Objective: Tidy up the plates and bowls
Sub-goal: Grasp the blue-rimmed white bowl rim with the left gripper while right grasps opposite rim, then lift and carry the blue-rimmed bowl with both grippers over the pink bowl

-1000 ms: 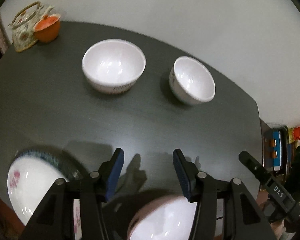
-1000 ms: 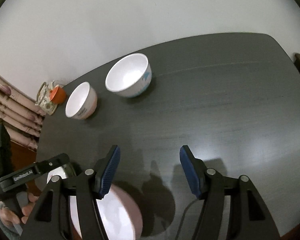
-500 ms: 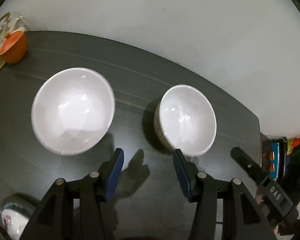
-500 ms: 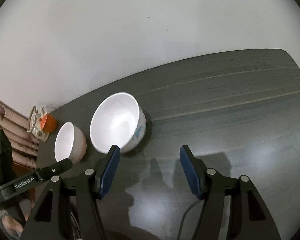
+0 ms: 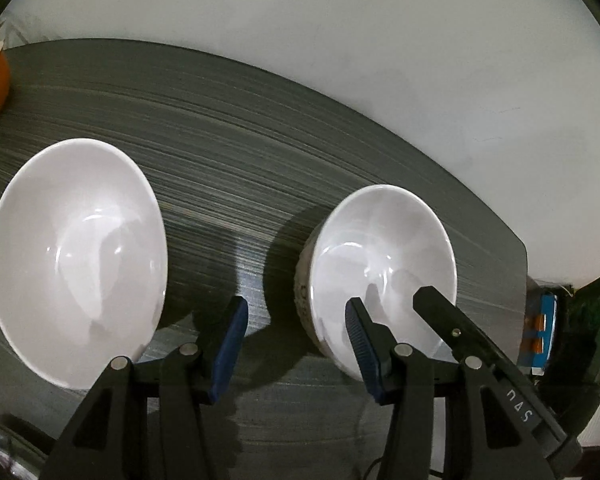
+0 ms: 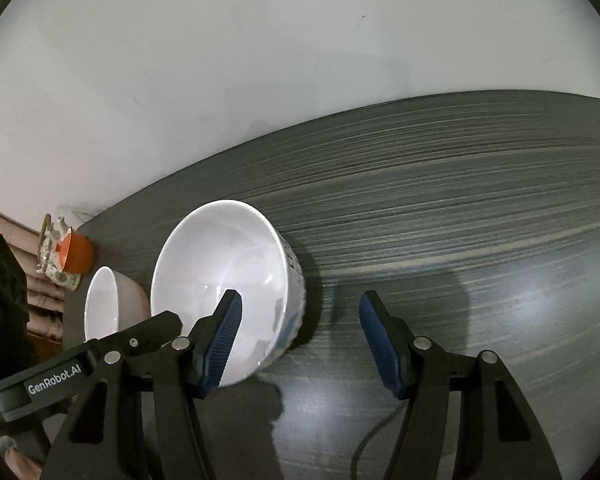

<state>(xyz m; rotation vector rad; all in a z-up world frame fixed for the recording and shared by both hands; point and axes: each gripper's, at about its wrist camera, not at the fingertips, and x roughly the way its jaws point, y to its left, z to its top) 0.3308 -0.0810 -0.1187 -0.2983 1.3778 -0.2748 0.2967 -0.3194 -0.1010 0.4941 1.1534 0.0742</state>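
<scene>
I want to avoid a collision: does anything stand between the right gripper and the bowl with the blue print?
Nothing visible does. The right gripper is open at the bowl with the blue print, straddling its near rim.

A dark grey wood-grain table with rounded corners point(image 6: 460, 208) stands against a plain white wall point(image 6: 260, 60) (faintly scuffed). Light glares softly off the tabletop at the right.

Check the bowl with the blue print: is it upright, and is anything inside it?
Upright and empty. The bowl with the blue print sits on the table with its rim up; its white inside shows only reflections.
</scene>
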